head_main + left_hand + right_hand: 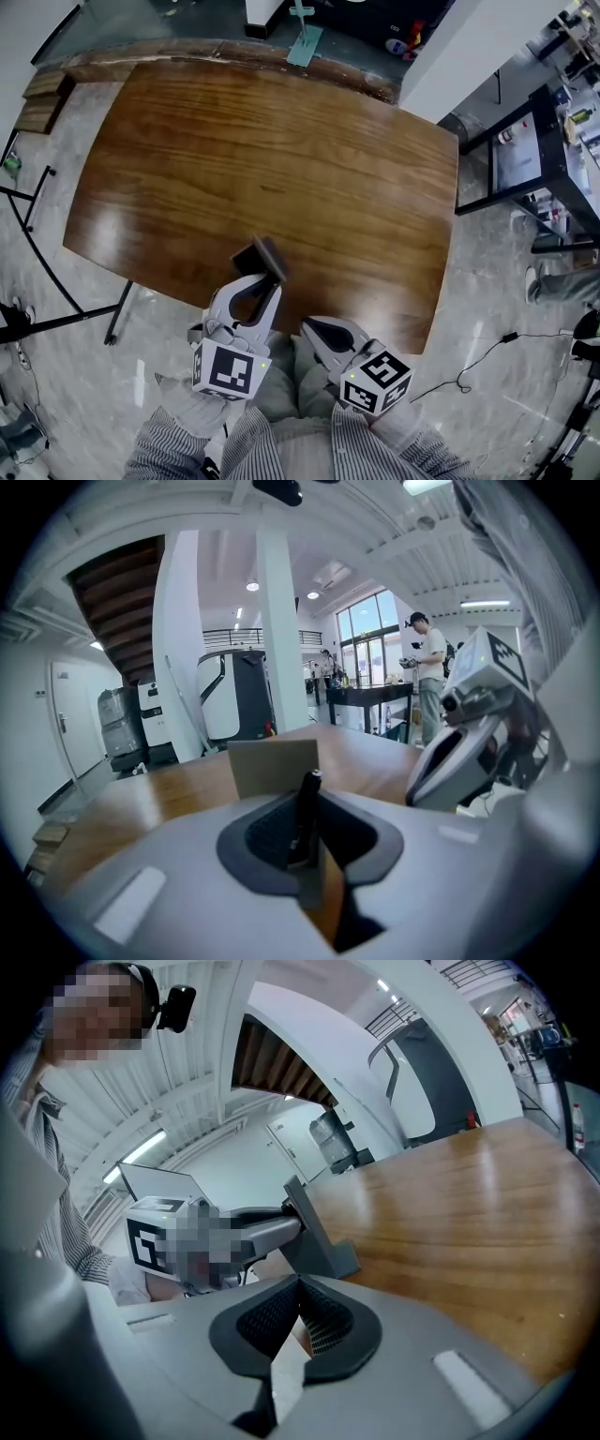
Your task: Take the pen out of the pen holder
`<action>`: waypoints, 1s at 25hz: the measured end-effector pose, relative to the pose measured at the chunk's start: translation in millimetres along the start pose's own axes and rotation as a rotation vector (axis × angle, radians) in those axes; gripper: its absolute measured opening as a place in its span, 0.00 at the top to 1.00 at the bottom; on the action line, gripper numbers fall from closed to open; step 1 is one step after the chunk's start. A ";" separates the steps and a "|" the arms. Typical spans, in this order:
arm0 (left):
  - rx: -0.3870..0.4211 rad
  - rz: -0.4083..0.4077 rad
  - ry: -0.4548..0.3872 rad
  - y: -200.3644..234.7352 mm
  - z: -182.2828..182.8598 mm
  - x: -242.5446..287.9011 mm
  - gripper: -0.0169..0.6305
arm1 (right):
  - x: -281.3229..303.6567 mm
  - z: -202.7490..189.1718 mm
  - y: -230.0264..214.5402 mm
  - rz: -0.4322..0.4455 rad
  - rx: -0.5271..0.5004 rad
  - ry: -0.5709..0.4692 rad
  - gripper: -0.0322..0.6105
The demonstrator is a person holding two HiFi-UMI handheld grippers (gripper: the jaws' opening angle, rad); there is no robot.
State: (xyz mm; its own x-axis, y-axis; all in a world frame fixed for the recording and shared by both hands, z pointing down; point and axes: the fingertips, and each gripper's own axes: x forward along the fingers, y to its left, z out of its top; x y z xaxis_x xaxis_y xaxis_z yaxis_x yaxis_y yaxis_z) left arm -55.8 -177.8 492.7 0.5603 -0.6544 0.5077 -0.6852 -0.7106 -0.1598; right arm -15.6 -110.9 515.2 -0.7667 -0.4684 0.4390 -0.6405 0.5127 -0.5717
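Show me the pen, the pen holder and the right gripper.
pen [304,816], left gripper view, middle of its dark barrel between the jaws.
pen holder [274,764], left gripper view, its flat upright face beyond the pen.
right gripper [300,1290], right gripper view, where its closed fingertips meet.

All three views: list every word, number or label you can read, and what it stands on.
No readable text. The left marker cube and right marker cube show only black-and-white square patterns. Items on the far desk are too small to read.
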 end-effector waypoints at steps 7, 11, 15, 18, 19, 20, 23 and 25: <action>-0.010 0.019 -0.021 7.6 4.0 -2.4 0.90 | -1.8 0.2 2.4 0.000 -0.007 -0.012 0.95; -0.018 0.034 -0.049 9.7 12.1 -7.7 0.90 | -4.0 7.7 7.2 0.008 -0.029 -0.025 0.95; -0.029 0.049 -0.077 9.2 26.3 -20.1 0.90 | -10.0 19.1 15.1 0.015 -0.066 -0.042 0.95; -0.032 0.069 -0.124 9.7 42.9 -30.8 0.90 | -14.7 29.7 24.0 0.029 -0.108 -0.054 0.95; -0.045 0.077 -0.139 10.2 47.7 -34.9 0.90 | -16.6 33.4 27.3 0.032 -0.120 -0.060 0.95; -0.062 0.086 -0.153 10.7 52.3 -39.8 0.90 | -18.6 37.0 30.6 0.032 -0.133 -0.064 0.95; -0.094 0.117 -0.173 12.6 64.1 -56.2 0.90 | -24.8 47.9 41.0 0.030 -0.172 -0.066 0.95; -0.106 0.136 -0.188 12.8 70.9 -65.7 0.90 | -29.1 53.7 45.9 0.033 -0.194 -0.067 0.95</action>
State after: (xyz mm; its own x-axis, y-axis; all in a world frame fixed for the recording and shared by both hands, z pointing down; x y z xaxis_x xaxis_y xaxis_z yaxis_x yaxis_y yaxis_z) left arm -68.5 -162.2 397.3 0.5294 -0.7857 0.3199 -0.7995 -0.5882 -0.1216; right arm -20.4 -112.4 438.9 -0.7873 -0.4921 0.3715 -0.6159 0.6549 -0.4378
